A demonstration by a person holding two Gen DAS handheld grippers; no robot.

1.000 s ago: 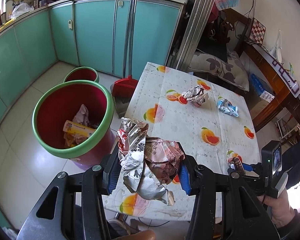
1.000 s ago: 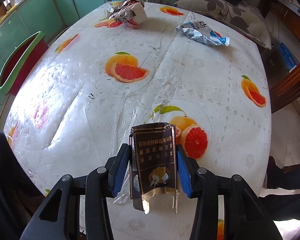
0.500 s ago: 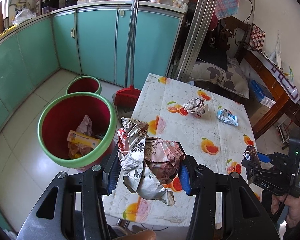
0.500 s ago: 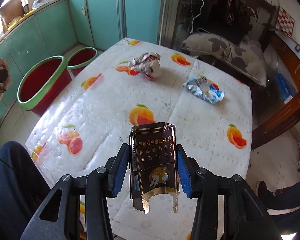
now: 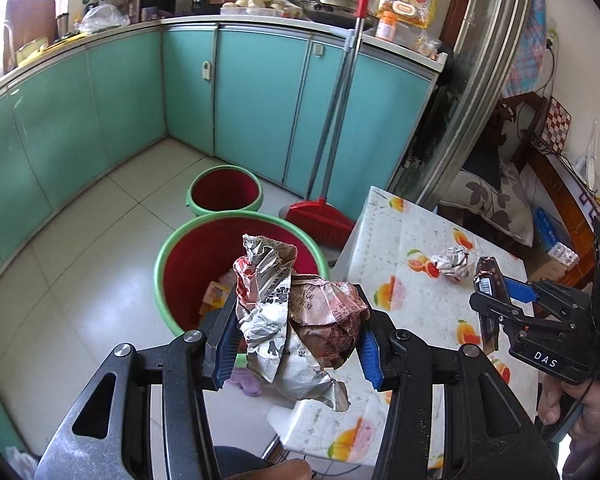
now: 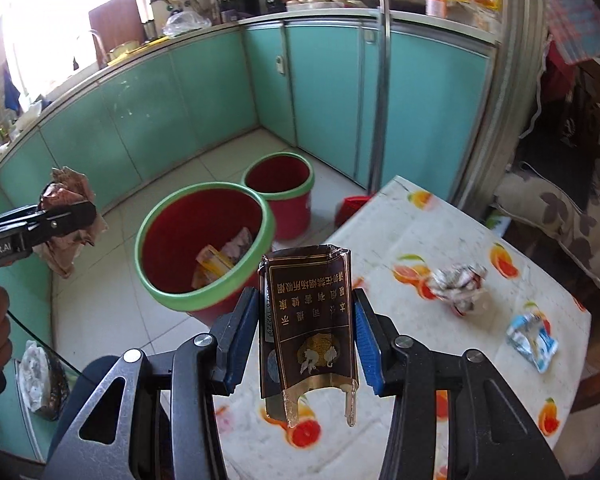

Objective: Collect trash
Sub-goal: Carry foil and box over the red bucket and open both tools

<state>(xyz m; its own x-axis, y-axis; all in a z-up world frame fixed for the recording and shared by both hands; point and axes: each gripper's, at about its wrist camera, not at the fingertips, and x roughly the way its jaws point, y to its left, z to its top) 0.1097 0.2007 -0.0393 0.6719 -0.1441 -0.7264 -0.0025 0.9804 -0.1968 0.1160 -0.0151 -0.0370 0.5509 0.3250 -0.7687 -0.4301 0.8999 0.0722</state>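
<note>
Beside the fruit-print table (image 6: pixel 440 240), above a large red bin (image 5: pixel 188 280), crumpled wrappers (image 5: pixel 296 316) are clamped by the left gripper (image 5: pixel 296 340), while a flattened, apparently cigarette, pack (image 6: pixel 308 320) is pinched by the right gripper (image 6: pixel 306 344).

Your open way: the large bin's (image 5: pixel 162 264) mouth, trash only at its bottom | small bin (image 6: pixel 278 196) touching behind it | table edge (image 5: pixel 354 248) just right | broom (image 5: pixel 320 216) leaning between table and cabinets (image 5: pixel 256 96) | floor (image 5: pixel 80 248) left bare.
</note>
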